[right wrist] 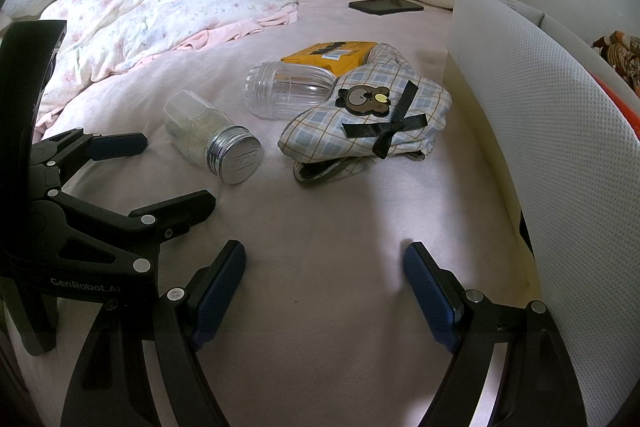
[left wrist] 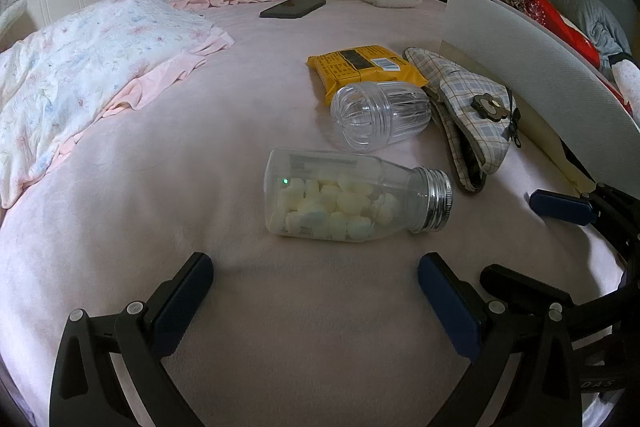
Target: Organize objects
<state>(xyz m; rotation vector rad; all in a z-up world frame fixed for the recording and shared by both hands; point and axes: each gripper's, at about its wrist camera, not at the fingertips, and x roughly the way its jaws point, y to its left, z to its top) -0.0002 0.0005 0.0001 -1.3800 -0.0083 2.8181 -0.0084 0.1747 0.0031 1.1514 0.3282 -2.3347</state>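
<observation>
Two clear containers lie on the pink bedsheet (left wrist: pixel 200 155): a capped bottle (left wrist: pixel 352 195) holding pale candies, and just beyond it an empty ribbed jar (left wrist: pixel 380 115) touching a yellow packet (left wrist: pixel 360 65) and plaid pouch (right wrist: pixel 364 115). Left gripper (left wrist: pixel 316 279) and right gripper (right wrist: pixel 324 267) hover spread wide, empty.

right tool (right wrist: pixel 324 293) agape | bottle (right wrist: pixel 212 139) sideways | pouch (right wrist: pixel 368 119) beside it
</observation>
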